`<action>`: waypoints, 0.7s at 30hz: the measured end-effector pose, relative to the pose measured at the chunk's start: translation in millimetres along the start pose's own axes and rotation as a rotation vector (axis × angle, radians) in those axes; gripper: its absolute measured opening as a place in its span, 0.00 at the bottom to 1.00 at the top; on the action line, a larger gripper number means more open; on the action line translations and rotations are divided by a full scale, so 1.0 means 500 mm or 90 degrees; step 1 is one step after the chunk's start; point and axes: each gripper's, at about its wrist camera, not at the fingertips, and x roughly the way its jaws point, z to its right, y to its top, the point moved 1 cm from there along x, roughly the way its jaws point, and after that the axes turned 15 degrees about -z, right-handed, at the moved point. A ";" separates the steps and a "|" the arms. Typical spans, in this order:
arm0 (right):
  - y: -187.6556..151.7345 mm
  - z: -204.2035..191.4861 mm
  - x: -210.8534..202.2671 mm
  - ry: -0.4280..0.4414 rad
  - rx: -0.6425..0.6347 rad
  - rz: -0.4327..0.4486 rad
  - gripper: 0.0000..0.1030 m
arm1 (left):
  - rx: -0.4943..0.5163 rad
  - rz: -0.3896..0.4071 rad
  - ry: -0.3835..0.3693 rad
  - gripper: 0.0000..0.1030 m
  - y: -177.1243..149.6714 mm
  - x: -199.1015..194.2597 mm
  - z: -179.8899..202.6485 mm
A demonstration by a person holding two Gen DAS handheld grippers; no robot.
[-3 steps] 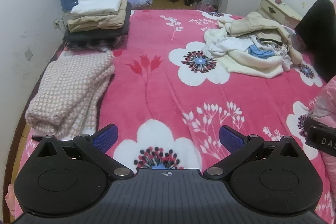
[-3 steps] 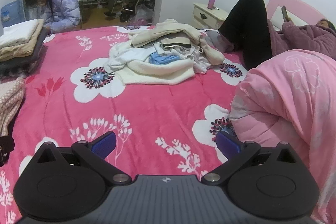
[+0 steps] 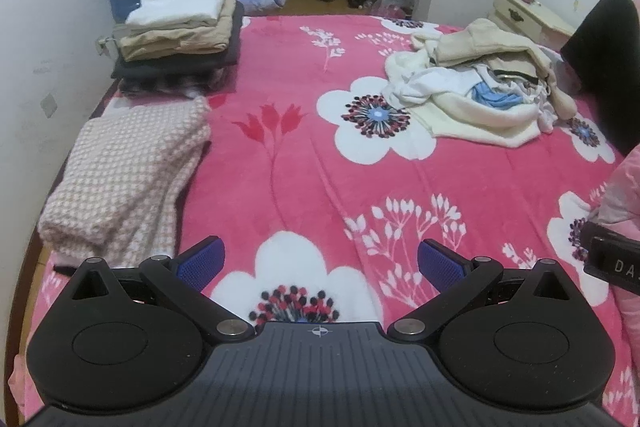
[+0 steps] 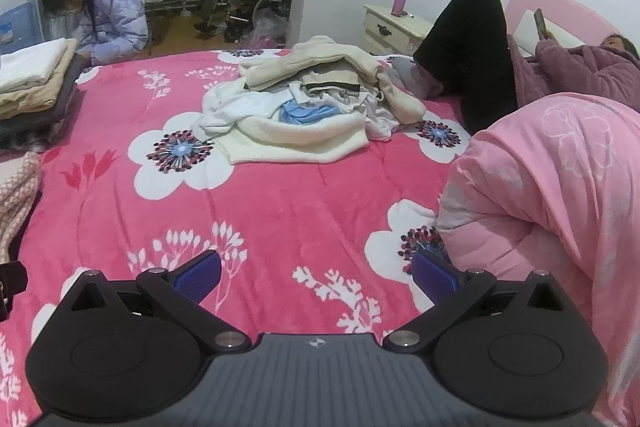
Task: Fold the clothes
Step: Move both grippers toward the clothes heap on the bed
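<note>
Claws: left claw (image 3: 321,263) and right claw (image 4: 316,273) wide apart (empty), clothes pile (image 4: 304,111) well ahead.

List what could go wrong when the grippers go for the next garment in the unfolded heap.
1. The unfolded heap is tangled, so pulling one piece may drag several along.
2. It lies right beside the reclining person's leg; a reaching gripper could bump it.
3. The left gripper and right gripper are both open and empty, well short of the heap; a long reach could brush the pink quilt.
</note>
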 end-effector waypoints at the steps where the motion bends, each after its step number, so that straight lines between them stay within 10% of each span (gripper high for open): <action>1: 0.007 0.000 0.009 0.001 0.001 -0.010 1.00 | 0.003 -0.006 -0.001 1.00 0.007 0.010 0.002; 12: 0.131 -0.016 0.110 -0.010 0.030 -0.062 1.00 | 0.055 -0.094 -0.070 1.00 0.133 0.052 -0.001; 21: 0.299 -0.001 -0.045 -0.007 0.032 -0.023 1.00 | 0.105 -0.109 -0.197 1.00 0.322 -0.103 -0.004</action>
